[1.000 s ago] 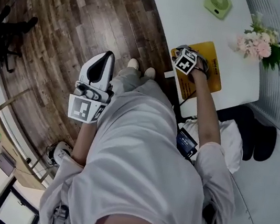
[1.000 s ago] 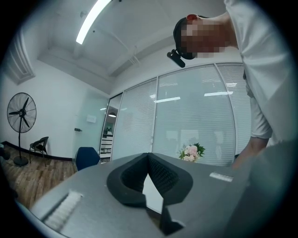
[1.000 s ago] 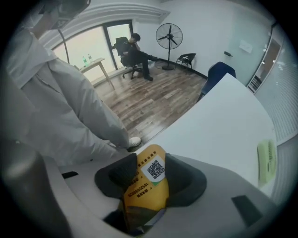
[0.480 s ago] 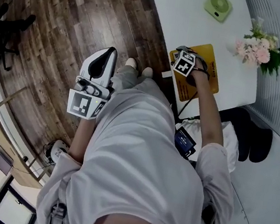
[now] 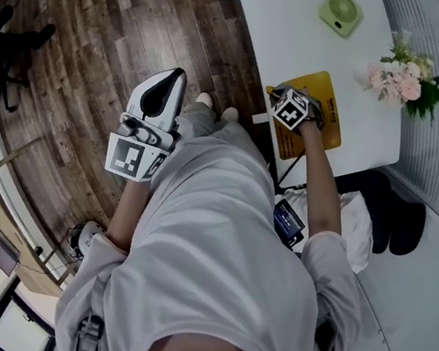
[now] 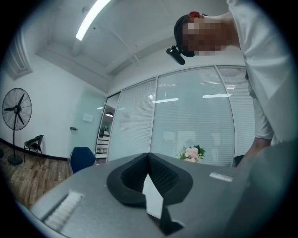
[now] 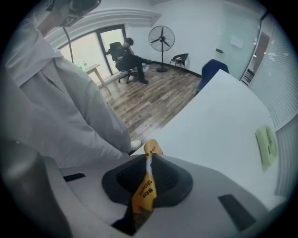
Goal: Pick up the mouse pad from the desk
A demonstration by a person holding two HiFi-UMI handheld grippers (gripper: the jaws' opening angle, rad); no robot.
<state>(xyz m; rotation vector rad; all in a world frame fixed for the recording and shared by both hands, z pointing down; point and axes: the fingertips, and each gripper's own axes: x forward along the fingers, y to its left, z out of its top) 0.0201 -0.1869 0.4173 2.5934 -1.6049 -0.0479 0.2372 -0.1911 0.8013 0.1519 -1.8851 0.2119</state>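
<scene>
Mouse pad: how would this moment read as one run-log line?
mouse pad: on desk | right gripper: jaws closing on its edge | left gripper: shut, empty

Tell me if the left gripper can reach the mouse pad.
Probably not: the left gripper hangs over the floor, off the desk, while the right gripper is closing its jaws on the mouse pad.
</scene>
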